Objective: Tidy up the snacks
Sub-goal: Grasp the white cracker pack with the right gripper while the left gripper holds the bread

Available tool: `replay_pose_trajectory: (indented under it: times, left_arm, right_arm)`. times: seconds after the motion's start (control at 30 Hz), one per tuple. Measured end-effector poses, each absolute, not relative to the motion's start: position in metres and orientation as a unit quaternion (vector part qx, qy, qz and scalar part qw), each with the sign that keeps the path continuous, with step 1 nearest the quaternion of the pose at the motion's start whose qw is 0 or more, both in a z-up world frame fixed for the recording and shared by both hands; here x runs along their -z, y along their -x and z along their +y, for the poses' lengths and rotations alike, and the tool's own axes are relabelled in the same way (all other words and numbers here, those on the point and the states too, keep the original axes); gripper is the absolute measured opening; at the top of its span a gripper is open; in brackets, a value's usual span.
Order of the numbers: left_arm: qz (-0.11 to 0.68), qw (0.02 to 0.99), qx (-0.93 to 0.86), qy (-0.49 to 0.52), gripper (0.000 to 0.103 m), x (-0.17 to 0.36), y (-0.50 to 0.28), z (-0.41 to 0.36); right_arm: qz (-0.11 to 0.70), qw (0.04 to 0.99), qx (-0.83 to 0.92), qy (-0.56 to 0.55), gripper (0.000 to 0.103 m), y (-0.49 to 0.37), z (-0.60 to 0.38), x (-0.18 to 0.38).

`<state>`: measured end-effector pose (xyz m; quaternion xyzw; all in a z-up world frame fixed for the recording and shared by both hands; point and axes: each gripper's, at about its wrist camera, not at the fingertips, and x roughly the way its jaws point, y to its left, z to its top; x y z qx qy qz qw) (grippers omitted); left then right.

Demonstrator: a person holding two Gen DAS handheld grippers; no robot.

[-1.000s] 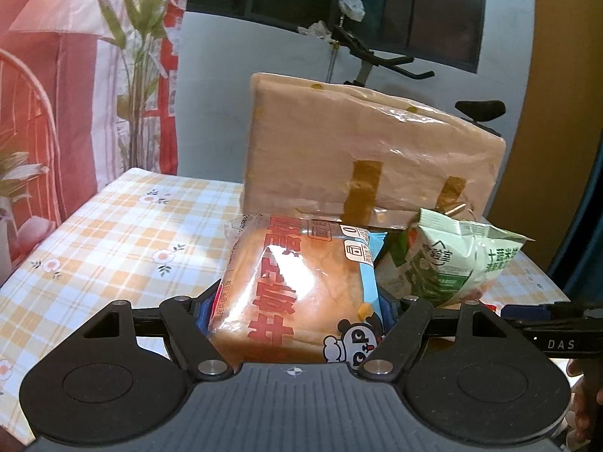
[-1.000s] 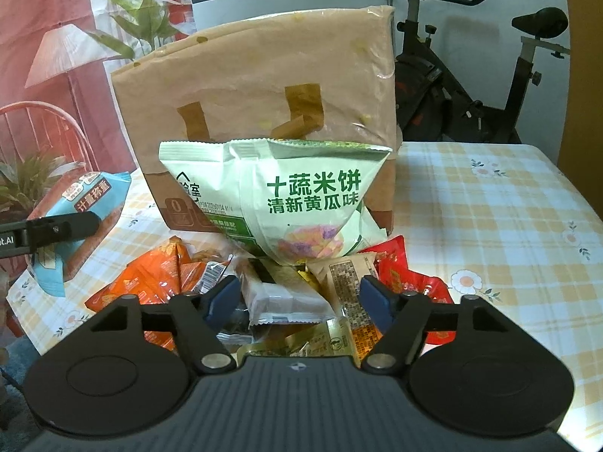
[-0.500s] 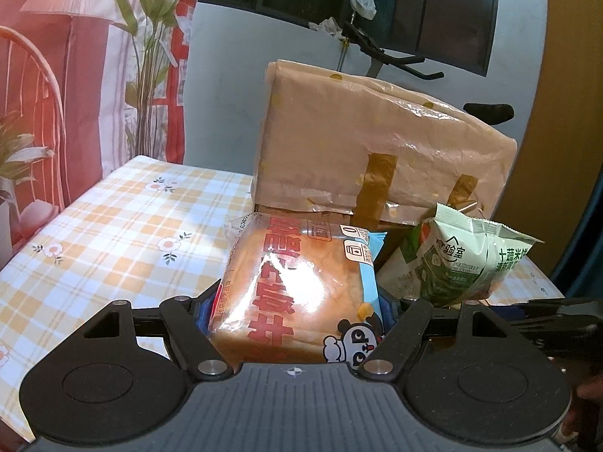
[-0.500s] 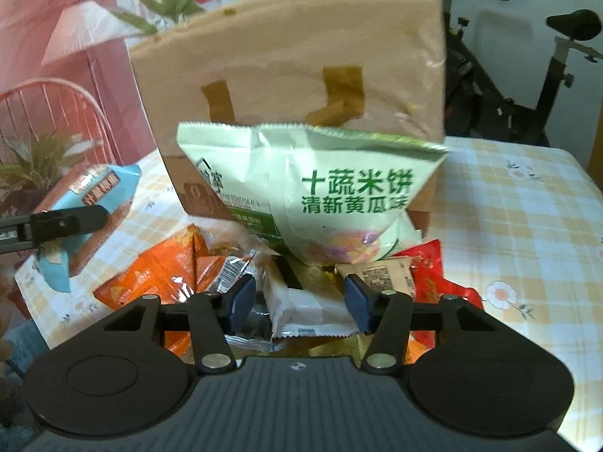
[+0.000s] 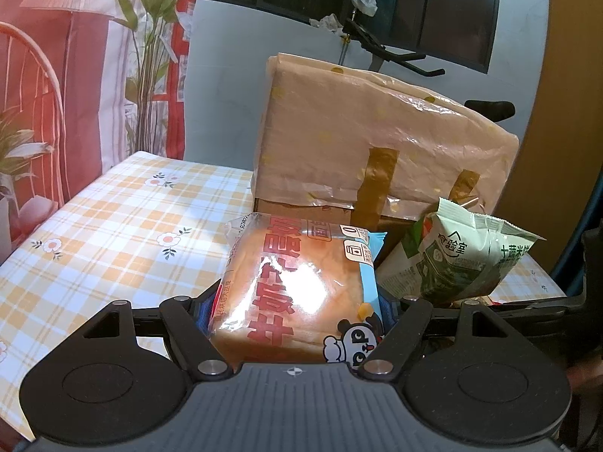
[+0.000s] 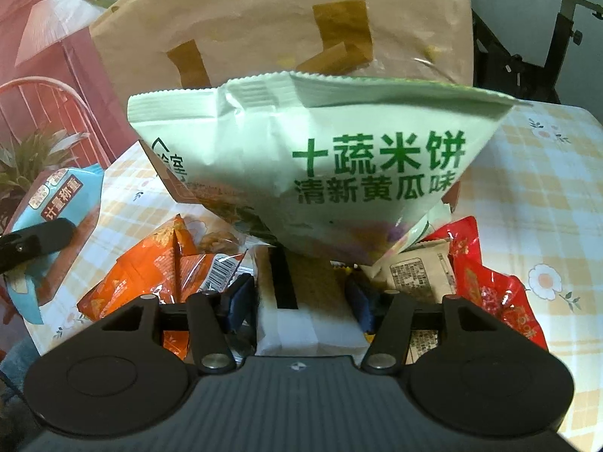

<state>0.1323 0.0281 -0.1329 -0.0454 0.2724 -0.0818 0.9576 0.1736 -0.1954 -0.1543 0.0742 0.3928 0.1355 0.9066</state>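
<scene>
Left tool clamps the bread pack; right tool, opening slightly, unclenched astride the white packet, could topple the propped green bag.

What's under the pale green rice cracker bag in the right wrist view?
The pale green rice cracker bag leans over a white-wrapped packet with a black stripe; orange packets and a red packet flank it. Whatever lies further back beneath it is covered.
</scene>
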Motion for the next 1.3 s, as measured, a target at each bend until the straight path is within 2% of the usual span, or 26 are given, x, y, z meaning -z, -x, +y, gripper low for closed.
replay_pose_trajectory:
  times: [0.13, 0.33, 0.73, 1.3]
  left_arm:
    - [0.272, 0.958, 0.081, 0.045, 0.078, 0.133, -0.132, 0.028]
    - [0.269, 0.959, 0.079, 0.05, 0.078, 0.131, -0.13, 0.028]
    - [0.261, 0.961, 0.078, 0.052, 0.078, 0.125, -0.122, 0.03]
    - [0.251, 0.963, 0.077, 0.055, 0.078, 0.12, -0.112, 0.034]
  right_arm:
    - [0.389, 0.909, -0.135, -0.065, 0.058, -0.173, -0.191, 0.156]
    - [0.387, 0.908, -0.144, -0.068, 0.05, -0.165, -0.186, 0.152]
    - [0.372, 0.913, -0.14, -0.098, 0.05, -0.136, -0.198, 0.144]
    - [0.339, 0.926, -0.147, -0.084, 0.05, -0.112, -0.199, 0.121]
